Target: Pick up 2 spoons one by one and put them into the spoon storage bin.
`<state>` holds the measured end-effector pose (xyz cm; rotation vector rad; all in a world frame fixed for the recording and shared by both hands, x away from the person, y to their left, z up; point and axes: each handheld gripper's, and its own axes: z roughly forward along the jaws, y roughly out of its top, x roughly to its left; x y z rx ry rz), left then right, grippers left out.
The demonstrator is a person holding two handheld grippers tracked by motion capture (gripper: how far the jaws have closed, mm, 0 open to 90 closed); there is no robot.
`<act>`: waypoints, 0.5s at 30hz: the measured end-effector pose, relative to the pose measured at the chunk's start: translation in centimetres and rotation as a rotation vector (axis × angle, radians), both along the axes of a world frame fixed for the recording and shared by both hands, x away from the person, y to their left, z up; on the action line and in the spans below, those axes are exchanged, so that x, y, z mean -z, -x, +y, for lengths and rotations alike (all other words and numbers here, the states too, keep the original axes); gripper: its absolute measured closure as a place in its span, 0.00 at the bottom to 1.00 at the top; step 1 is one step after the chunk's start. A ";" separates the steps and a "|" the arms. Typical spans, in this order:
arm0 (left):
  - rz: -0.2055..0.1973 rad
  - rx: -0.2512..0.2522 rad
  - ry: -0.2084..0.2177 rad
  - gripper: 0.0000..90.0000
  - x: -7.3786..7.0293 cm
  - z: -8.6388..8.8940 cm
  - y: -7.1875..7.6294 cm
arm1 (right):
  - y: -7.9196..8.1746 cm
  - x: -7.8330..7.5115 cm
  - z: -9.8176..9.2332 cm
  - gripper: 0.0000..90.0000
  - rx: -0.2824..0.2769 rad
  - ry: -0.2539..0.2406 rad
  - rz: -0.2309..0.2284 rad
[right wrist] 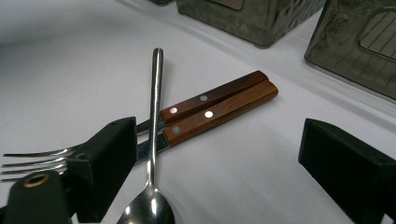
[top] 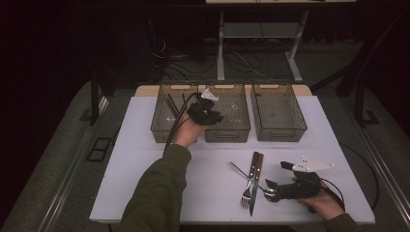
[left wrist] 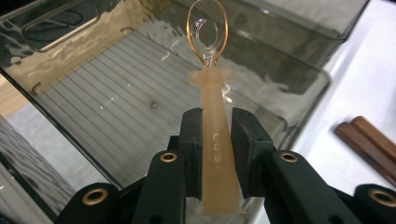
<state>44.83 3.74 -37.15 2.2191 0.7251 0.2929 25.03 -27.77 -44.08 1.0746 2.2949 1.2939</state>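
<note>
Amber plastic spoon (left wrist: 214, 135) sits clamped by its flat handle between the jaws of the left gripper (top: 205, 110), bowl end pointing away from the jaws and hanging over the open middle bin (top: 227, 112). In the left gripper view the ribbed floor of that bin lies bare beneath the spoon, its walls well clear of the bowl on all sides.

Three smoky translucent bins stand side by side along the far edge of the desk (top: 145, 159). The left bin (top: 170, 112) has dark sticks leaning in it, and the right bin (top: 278, 111) stands just beside the middle one. Most of the white desk between the bins and the near edge is open, widest toward the near left corner.

Close to the near edge, right of centre, lie a metal spoon (right wrist: 152, 140), a fork (right wrist: 39, 161) and two wooden-handled knives (right wrist: 219, 105) side by side. The metal spoon's handle crosses over the knives' blades, and the fork tines point toward the near edge.

From the near edge, the left forearm, in a green sleeve (top: 157, 193), stretches forward, the hand raised at the front wall of the bins with the gripper angled over the rim. The right gripper (top: 273, 188) rests low by the near right corner, held level and pointing left at the cutlery. Its jaws stand wide apart with nothing between the pads; one jaw sits just beside the fork and the metal spoon's bowl.
</note>
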 end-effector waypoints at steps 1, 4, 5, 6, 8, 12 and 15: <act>0.005 -0.006 -0.004 0.83 0.1 -0.1 -0.1 | 0.0 0.0 0.0 0.13 0.002 -0.002 0.001; 0.016 -0.010 -0.025 0.83 0.5 -0.5 -0.5 | 0.0 -0.1 0.0 0.13 0.000 -0.003 -0.001; 0.023 -0.016 -0.025 0.83 0.6 -0.7 -0.6 | 0.0 -0.1 0.0 0.13 0.000 -0.002 -0.002; 0.028 -0.019 -0.028 0.83 0.8 -0.9 -0.7 | 0.1 -0.1 -0.1 0.13 0.000 -0.002 -0.003; 0.041 -0.025 -0.037 0.83 1.1 -1.0 -0.8 | 0.1 -0.1 -0.1 0.13 -0.001 -0.002 -0.005; 0.055 -0.019 -0.074 0.83 1.4 -1.4 -1.2 | 0.1 -0.1 0.0 0.13 -0.003 -0.003 -0.004; 0.068 -0.037 -0.085 0.82 1.6 -1.6 -1.2 | 0.1 -0.1 0.0 0.13 -0.004 -0.003 -0.004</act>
